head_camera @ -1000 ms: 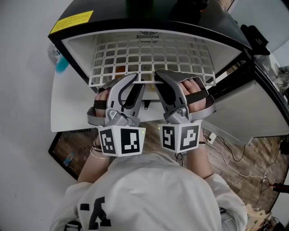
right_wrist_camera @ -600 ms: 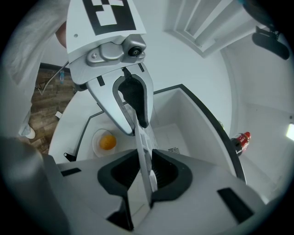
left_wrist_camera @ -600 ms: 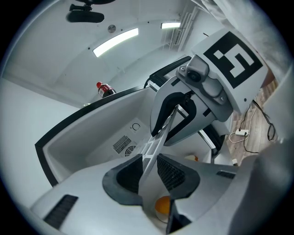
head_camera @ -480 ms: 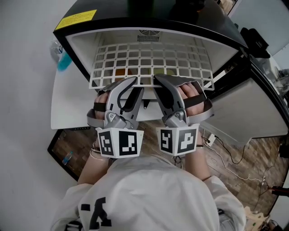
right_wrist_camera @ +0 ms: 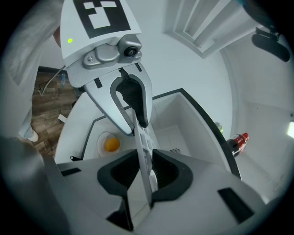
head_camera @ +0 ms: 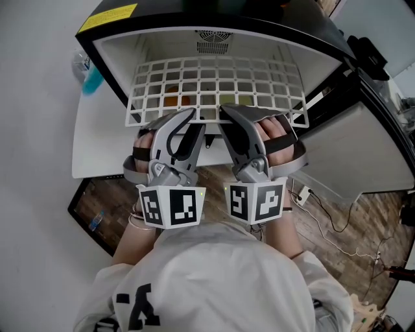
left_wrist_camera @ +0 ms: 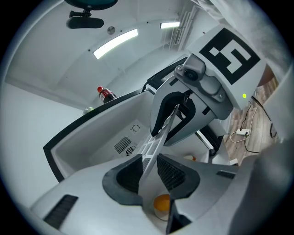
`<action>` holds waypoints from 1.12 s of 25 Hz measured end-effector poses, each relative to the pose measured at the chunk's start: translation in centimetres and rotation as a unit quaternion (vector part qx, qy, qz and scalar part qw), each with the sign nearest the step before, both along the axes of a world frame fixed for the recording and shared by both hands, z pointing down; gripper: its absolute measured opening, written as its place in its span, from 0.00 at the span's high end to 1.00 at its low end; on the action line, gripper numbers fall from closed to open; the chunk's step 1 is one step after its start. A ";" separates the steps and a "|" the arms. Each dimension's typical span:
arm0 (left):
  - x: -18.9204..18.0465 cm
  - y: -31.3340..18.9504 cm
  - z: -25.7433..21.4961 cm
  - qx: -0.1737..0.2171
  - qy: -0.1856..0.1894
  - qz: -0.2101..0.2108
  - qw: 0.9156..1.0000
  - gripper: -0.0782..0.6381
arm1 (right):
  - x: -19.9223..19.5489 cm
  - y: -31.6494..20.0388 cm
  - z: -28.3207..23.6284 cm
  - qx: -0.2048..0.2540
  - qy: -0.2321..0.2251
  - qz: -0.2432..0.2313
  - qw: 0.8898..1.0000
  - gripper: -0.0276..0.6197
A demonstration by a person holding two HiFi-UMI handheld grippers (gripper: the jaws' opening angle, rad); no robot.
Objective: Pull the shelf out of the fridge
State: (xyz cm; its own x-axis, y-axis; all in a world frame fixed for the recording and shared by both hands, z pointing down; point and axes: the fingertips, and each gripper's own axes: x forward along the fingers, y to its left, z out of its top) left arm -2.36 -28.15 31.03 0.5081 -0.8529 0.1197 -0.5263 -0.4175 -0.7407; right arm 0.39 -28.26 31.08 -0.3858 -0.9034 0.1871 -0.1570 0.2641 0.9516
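The white wire shelf point(head_camera: 214, 87) sticks partly out of the small black fridge point(head_camera: 194, 19), its front edge toward me. My left gripper point(head_camera: 186, 122) is shut on that front edge left of the middle. My right gripper point(head_camera: 232, 117) is shut on it just to the right, close beside the left one. In the left gripper view the shelf point(left_wrist_camera: 154, 144) runs edge-on between the dark pads point(left_wrist_camera: 172, 172) of the left gripper point(left_wrist_camera: 148, 169). In the right gripper view the shelf point(right_wrist_camera: 141, 137) is likewise clamped in the right gripper point(right_wrist_camera: 148, 173).
Under the shelf an orange item sits in a pale dish point(right_wrist_camera: 111, 144), also visible through the grid point(head_camera: 172, 100). The open fridge door point(head_camera: 363, 149) hangs at the right. A red-capped bottle point(left_wrist_camera: 105, 94) stands on the fridge. A power strip point(head_camera: 301, 194) and cables lie on the floor.
The shelf has slid further out of the fridge toward me, showing more of its grid. Both grippers have come back with it, still clamped on its front edge.
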 end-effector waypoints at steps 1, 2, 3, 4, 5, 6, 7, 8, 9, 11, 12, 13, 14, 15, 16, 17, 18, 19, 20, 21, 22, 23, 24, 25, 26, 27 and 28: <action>0.0 0.2 0.0 0.000 0.000 0.000 1.000 0.75 | 0.0 0.2 0.0 0.000 0.000 0.000 1.000 0.80; 0.0 0.3 0.0 0.001 0.001 0.000 1.000 0.75 | 0.0 0.3 0.0 0.000 0.000 -0.001 1.000 0.80; 0.0 0.5 -0.1 0.003 0.001 -0.001 1.000 0.75 | -0.1 0.5 -0.1 0.001 0.000 -0.002 1.000 0.80; -0.1 0.6 -0.2 0.007 0.000 -0.002 1.000 0.75 | -0.1 0.7 -0.2 0.001 -0.001 -0.003 1.000 0.80; -0.1 0.8 -0.4 0.013 -0.001 -0.003 1.000 0.75 | -0.1 0.8 -0.3 0.001 -0.003 -0.003 1.000 0.80; -0.1 1.0 -0.5 0.020 -0.002 -0.004 1.000 0.75 | -0.1 1.0 -0.5 0.002 -0.004 -0.004 1.000 0.80; -0.1 1.1 -0.7 0.025 -0.001 -0.005 1.000 0.75 | 0.0 1.1 -0.6 0.003 -0.006 -0.005 1.000 0.80; -0.1 1.2 -0.9 0.028 0.000 -0.006 1.000 0.75 | 0.0 1.1 -0.7 0.005 -0.006 -0.006 1.000 0.80; -0.1 1.2 -0.9 0.028 0.002 -0.006 1.000 0.75 | 0.0 1.2 -0.8 0.006 -0.005 -0.007 1.000 0.80; -0.1 1.2 -1.0 0.029 0.004 -0.007 1.000 0.75 | -0.1 1.2 -0.9 0.009 -0.004 -0.008 1.000 0.80; -0.1 1.3 -1.0 0.031 0.004 -0.008 0.999 0.75 | -0.1 1.2 -0.9 0.010 -0.004 -0.009 1.000 0.80; 0.0 1.4 -1.1 0.033 0.004 -0.008 0.999 0.75 | 0.0 1.4 -0.9 0.011 -0.004 -0.010 1.000 0.81; 0.0 1.5 -1.1 0.035 0.003 -0.008 0.999 0.75 | 0.0 1.5 -0.9 0.012 -0.004 -0.010 1.000 0.81; 0.0 1.6 -1.1 0.036 0.003 -0.009 0.999 0.75 | 0.0 1.6 -0.9 0.013 -0.003 -0.011 1.000 0.81; 0.0 1.7 -1.1 0.036 0.003 -0.009 0.999 0.75 | 0.0 1.7 -0.9 0.014 -0.002 -0.011 1.000 0.81; 0.0 1.7 -1.1 0.037 0.003 -0.009 0.999 0.75 | 0.0 1.7 -0.9 0.014 -0.001 -0.012 1.000 0.81; -0.1 1.8 -1.2 0.038 0.003 -0.010 0.999 0.75 | -0.1 1.8 -0.9 0.015 0.000 -0.013 1.000 0.81; -0.1 1.8 -1.2 0.039 0.003 -0.010 0.999 0.75 | -0.1 1.8 -0.9 0.016 0.002 -0.014 1.000 0.82; 0.0 1.9 -1.2 0.040 0.003 -0.011 0.999 0.75 | 0.0 1.9 -1.0 0.017 0.003 -0.015 1.000 0.82; 0.0 2.1 -1.3 0.041 0.003 -0.011 0.999 0.75 | 0.0 2.0 -1.0 0.018 0.003 -0.015 1.000 0.82; 0.0 2.2 -1.3 0.043 0.003 -0.012 0.999 0.75 | 0.0 2.2 -1.1 0.019 0.003 -0.016 1.000 0.82; 0.0 2.4 -1.4 0.044 0.003 -0.013 0.999 0.75 | 0.0 2.4 -1.1 0.022 0.003 -0.017 1.000 0.82; 0.0 2.6 -1.5 0.045 0.003 -0.013 0.999 0.75 | 0.0 2.6 -1.2 0.024 0.003 -0.018 1.000 0.82; 0.0 2.8 -1.5 0.046 0.003 -0.014 0.999 0.75 | 0.0 2.7 -1.3 0.025 0.003 -0.019 0.999 0.82; 0.0 2.9 -1.6 0.047 0.003 -0.015 0.999 0.75 | 0.0 2.9 -1.3 0.027 0.003 -0.020 0.999 0.82; 0.0 3.1 -1.7 0.047 0.003 -0.016 0.999 0.75 | 0.0 3.0 -1.4 0.028 0.003 -0.022 0.999 0.82; 0.0 3.2 -1.7 0.048 0.003 -0.017 0.999 0.75 | 0.0 3.1 -1.4 0.028 0.003 -0.023 0.999 0.82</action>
State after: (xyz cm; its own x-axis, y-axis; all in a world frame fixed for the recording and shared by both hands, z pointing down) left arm -2.36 -24.93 29.35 0.4789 -0.8772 0.0340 -0.5442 -0.3271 -0.7726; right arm 0.39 -25.12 29.68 -0.4255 -0.8943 0.1385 -0.1401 0.2163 0.9662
